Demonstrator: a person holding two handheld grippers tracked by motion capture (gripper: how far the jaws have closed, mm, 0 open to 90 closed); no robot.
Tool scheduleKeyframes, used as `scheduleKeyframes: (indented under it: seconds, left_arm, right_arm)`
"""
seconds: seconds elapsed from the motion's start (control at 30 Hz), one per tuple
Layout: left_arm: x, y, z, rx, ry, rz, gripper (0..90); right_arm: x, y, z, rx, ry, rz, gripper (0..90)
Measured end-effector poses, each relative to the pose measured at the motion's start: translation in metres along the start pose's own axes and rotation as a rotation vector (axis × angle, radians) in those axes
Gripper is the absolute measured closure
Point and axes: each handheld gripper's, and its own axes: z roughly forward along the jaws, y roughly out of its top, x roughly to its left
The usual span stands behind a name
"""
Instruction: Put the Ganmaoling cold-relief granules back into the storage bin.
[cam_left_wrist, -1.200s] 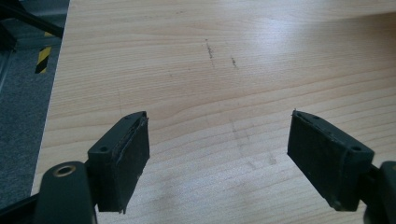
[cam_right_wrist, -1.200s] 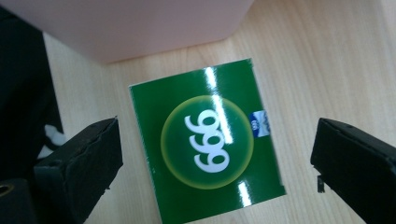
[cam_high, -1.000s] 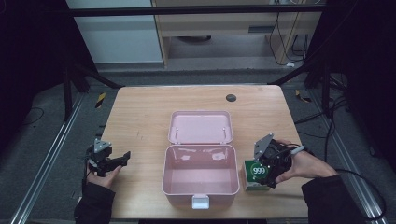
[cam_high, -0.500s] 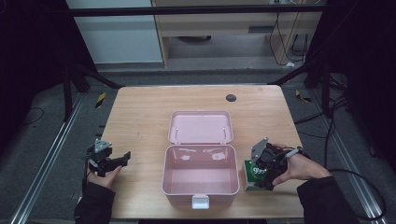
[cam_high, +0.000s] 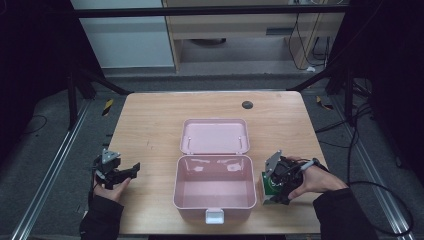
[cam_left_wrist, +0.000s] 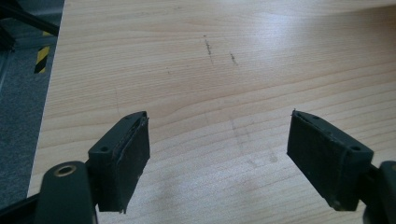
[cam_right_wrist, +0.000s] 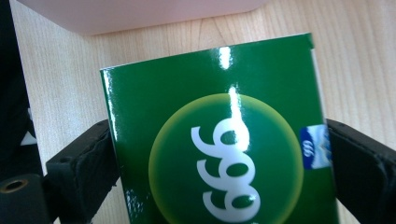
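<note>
beside pink box (cam_high: 214, 192), right gripper (cam_high: 278, 186) lowered green carton (cam_right_wrist: 219, 158) since prev.

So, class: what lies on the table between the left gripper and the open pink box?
Nothing: in the high view, bare wooden table separates the left gripper from the pink box.

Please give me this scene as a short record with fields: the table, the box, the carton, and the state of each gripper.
table: wooden, a small dark disc near its far edge
box: pink, lid open, empty inside
carton: green, marked 999, right of the box
left gripper: open, holds nothing, over bare wood left of the box
right gripper: fingers against both sides of the carton
</note>
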Motion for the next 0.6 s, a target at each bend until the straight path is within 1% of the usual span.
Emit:
scheduleKeyframes:
  seconds: [0.17,0.33,0.5,0.53,0.6]
  left_arm:
    - [-0.0001,0.0000,0.0003,0.001,0.000,0.000,20.5]
    - [-0.0003,0.0001,0.0003,0.001,0.000,0.001,20.5]
    - [0.0000,0.0001,-0.0001,-0.002,0.001,0.000,20.6]
    - [0.0000,0.0002,-0.0002,-0.002,0.001,-0.001,20.6]
    - [-0.0002,0.0003,-0.0003,-0.002,0.001,0.000,20.6]
  right_arm:
    - [-0.0011,-0.0017,0.0032,-0.007,0.009,-0.010,8.5]
    - [-0.0012,-0.0026,0.0038,-0.001,0.009,-0.024,10.2]
    - [-0.0016,-0.0038,0.0033,-0.001,0.010,-0.020,13.5]
    - [-0.0016,-0.0043,0.0023,-0.003,0.012,-0.008,14.6]
    - [-0.0021,-0.0048,0.0015,-0.003,0.014,-0.006,15.3]
